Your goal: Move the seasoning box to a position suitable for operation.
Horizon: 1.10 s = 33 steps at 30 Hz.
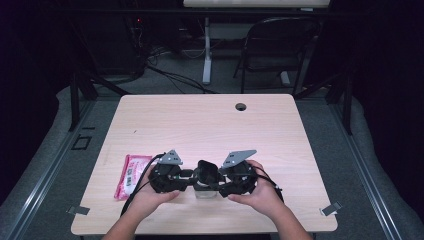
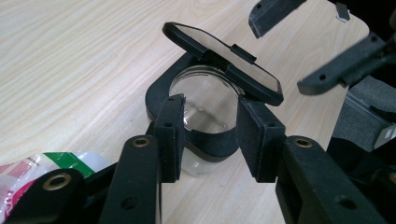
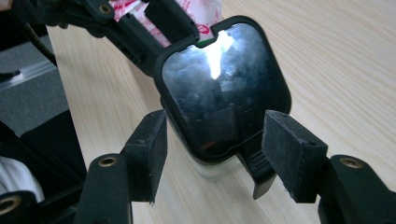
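Clear jar (image 2: 205, 112) near table (image 1: 210, 120) front edge, apparently.

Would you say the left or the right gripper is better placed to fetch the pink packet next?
Left, probably: the pink packet lies just beside the left gripper, while the right gripper sits beyond the jar.

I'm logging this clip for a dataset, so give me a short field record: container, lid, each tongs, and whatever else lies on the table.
container: clear jar with black collar, upright on the wooden table
lid: black flip lid, hinged open, tilted up
left tongs: jaws either side of the jar, contact unclear
right tongs: open, jaws flanking the lid, apart from it
other: red-and-white packet lying left of the left hand
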Motion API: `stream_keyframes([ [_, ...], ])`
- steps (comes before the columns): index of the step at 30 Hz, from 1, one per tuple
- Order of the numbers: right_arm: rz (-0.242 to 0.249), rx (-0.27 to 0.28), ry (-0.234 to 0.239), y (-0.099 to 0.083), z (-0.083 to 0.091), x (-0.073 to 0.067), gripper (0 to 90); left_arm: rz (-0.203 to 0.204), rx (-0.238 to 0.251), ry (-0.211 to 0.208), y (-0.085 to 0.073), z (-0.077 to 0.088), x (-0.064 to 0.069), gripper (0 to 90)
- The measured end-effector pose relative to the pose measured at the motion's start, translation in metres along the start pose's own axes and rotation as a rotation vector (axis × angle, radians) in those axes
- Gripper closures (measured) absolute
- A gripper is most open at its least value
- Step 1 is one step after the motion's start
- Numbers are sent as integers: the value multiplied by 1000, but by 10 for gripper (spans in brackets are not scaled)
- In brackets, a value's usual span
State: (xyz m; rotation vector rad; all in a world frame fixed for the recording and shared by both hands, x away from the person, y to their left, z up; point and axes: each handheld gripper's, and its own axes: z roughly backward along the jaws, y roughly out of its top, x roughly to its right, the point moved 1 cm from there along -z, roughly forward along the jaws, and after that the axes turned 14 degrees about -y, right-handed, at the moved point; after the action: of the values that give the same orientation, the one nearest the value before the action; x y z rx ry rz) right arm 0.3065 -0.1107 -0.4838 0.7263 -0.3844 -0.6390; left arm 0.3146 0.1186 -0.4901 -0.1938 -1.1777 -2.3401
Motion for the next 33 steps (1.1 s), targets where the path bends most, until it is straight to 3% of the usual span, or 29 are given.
stream_keyframes([
  [7, 32, -6, -60, 4, 3, -14, 398, -2, 4, 7, 3, -1, 0, 609],
  [9, 19, 5, -90, 3, 0, -16, 392, -3, 4, 9, 4, -2, 0, 607],
  [14, 3, -9, -99, 1, -3, -19, 387, -12, -2, -2, 5, -4, 1, 602],
  [16, -9, -5, -129, 0, -6, -20, 390, -18, -8, 7, 5, -6, 1, 598],
  [24, -61, -2, -96, -2, -5, -14, 394, -13, -7, 12, 5, -6, -3, 581],
  [28, -75, 4, -91, -2, -4, -13, 393, -11, -19, 50, 2, -10, -10, 569],
  [33, -96, 5, -86, -5, -2, -10, 392, -6, -46, 62, 0, -18, -14, 556],
])
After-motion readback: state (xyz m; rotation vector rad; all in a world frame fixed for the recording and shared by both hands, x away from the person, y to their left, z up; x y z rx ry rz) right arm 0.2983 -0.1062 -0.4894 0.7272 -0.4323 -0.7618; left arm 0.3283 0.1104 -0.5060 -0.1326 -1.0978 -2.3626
